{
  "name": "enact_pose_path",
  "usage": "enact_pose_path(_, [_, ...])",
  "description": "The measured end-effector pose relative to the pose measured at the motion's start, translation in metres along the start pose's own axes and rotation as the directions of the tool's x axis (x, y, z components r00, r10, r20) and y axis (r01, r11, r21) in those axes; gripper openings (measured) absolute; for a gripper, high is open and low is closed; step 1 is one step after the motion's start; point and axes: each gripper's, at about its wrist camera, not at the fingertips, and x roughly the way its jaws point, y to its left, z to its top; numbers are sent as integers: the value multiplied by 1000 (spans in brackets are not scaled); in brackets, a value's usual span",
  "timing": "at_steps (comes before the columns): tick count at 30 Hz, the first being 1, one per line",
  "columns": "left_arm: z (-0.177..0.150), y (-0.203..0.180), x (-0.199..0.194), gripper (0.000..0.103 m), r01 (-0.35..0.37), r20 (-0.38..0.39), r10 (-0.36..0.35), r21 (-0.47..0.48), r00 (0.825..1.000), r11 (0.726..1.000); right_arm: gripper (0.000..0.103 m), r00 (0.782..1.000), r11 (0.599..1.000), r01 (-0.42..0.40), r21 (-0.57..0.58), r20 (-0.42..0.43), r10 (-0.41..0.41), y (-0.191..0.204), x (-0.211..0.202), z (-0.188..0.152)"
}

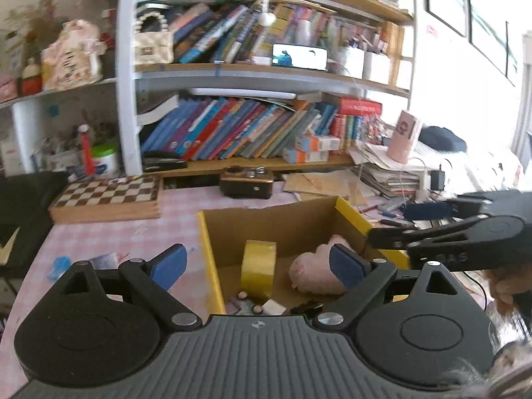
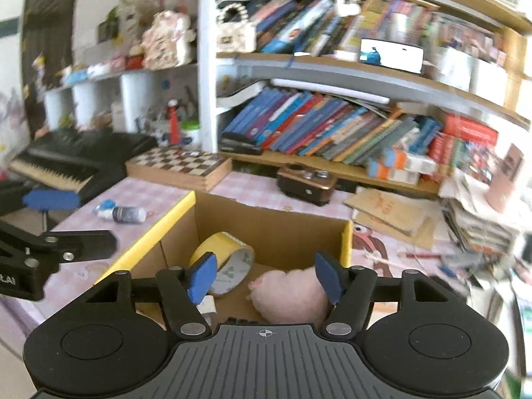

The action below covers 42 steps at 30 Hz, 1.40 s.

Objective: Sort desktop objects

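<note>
An open cardboard box (image 1: 266,222) with yellow rims (image 2: 156,229) stands on the pink checked desk. In it are a yellow tape roll (image 1: 257,264) (image 2: 226,259), a pink plush toy (image 1: 312,274) (image 2: 289,294) and small items at the near wall. My left gripper (image 1: 257,264) is open and empty above the box's left side. My right gripper (image 2: 266,276) is open and empty above the box, over the plush; it also shows in the left wrist view (image 1: 429,219). A small bottle with a blue cap (image 2: 123,213) lies on the desk left of the box.
A chessboard box (image 1: 106,199) and a brown camera (image 1: 246,183) sit behind the box. Bookshelves rise at the back. Paper stacks (image 2: 475,222) and pens lie to the right. A black keyboard (image 2: 66,166) is at the left. A pink cup (image 1: 403,138) stands on the papers.
</note>
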Motion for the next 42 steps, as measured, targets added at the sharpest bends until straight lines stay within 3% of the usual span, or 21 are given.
enact_pose_path(4, [-13, 13, -17, 100, -35, 12, 36, -34, 999, 999, 67, 998, 994, 59, 90, 10, -60, 2, -17, -14])
enact_pose_path(15, [-55, 53, -58, 103, -70, -15, 69, -85, 998, 994, 70, 981, 958, 190, 214, -8, -192, 50, -49, -62])
enact_pose_path(21, [-80, 73, -81, 103, -66, -41, 63, -60, 997, 996, 70, 972, 937, 235, 258, -32, -235, 90, -63, -84])
enact_pose_path(42, [-128, 149, -121, 103, -8, -174, 5, -16, 985, 1000, 74, 968, 933, 219, 285, -186, -170, 202, -62, -119])
